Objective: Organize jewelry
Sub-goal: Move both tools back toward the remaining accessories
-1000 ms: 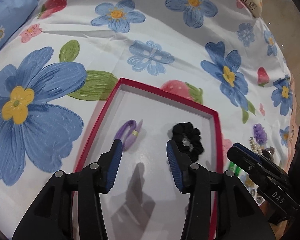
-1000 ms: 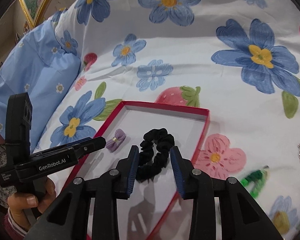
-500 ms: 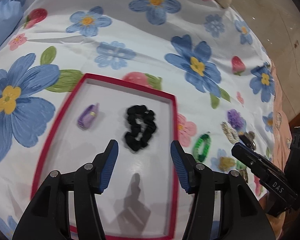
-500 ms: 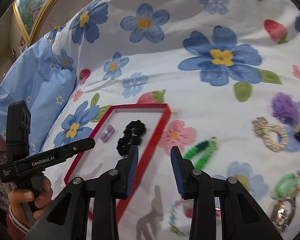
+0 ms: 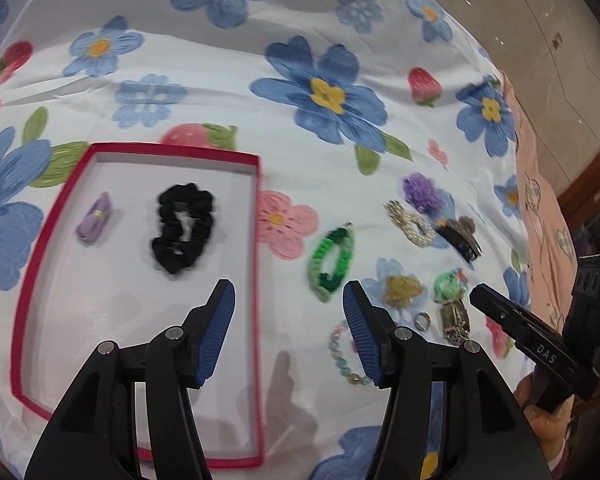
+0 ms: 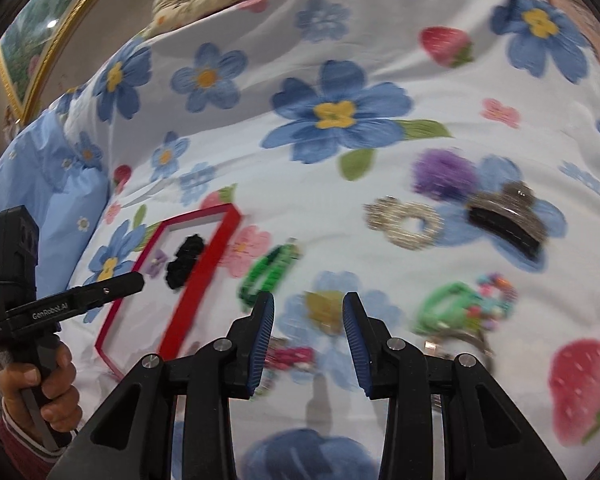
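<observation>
Left wrist view: your left gripper (image 5: 289,322) has just widened to a half-open, empty stance and swung off the red box (image 5: 256,240), so the black scrunchie (image 5: 183,227) and purple bow (image 5: 95,219) now lie ahead-left of the jaws, the green clip (image 5: 332,258) just ahead. Right wrist view: your right gripper (image 6: 308,334), jaws part-open and empty, has left the box for the loose pile, with the yellow piece (image 6: 324,306) between its tips; pick-up likely comes next.

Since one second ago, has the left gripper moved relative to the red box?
Yes. The left gripper, open and empty, has shifted right: it was over the red box interior, and now straddles its right wall, nearer the green clip.
</observation>
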### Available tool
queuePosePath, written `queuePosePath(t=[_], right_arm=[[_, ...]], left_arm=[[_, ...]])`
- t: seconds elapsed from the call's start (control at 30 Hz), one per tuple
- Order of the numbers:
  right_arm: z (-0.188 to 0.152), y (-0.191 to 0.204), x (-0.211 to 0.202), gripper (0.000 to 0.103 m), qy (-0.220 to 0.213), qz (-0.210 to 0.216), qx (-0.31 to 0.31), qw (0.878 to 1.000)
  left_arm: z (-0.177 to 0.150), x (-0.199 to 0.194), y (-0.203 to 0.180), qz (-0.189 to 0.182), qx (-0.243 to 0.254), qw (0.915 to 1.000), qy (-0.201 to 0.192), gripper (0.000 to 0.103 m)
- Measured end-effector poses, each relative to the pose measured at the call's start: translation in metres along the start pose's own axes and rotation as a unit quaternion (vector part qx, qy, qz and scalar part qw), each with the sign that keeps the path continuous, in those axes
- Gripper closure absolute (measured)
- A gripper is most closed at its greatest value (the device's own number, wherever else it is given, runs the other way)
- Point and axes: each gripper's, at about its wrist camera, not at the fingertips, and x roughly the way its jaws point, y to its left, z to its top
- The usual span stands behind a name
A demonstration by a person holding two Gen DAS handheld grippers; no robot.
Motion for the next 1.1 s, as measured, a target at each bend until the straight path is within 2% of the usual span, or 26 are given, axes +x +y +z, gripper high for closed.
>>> queuePosePath(t=[0.3,0.47,0.77,0.9,1.03,1.1], right_arm=[[-0.011,-0.05,-0.021,0.065,-0.007,-0.038,0.038,0.999],[-0.011,-0.069,-0.025,0.064,-0.011,-0.058,0.049,0.997],[-0.007,-0.075,0.001,0.063,0.012,-0.057,0.039,0.998],[-0.004,-0.075,0.021,0.064,0.029,-0.071,0.027,0.997],[-0.006,-0.078,0.037,0.068,0.049,-0.084,0.026,0.995],[-0.009,-0.079,0.043,0.08,0.056,-0.091,0.024,0.994]], left_arm=[[-0.005,0.025,-0.031,-0.007,0.025,0.9993,0.026,0.045],[-0.002,0.041,-0.043,0.003,0.047,0.9982,0.038,0.044],[0.014,0.08,-0.054,0.01,0.065,0.9961,0.058,0.044],[0.019,0.097,-0.056,0.013,0.069,0.9953,0.067,0.044],[0.02,0.113,-0.055,0.02,0.072,0.9942,0.077,0.044],[0.019,0.121,-0.054,0.02,0.076,0.9935,0.083,0.047]])
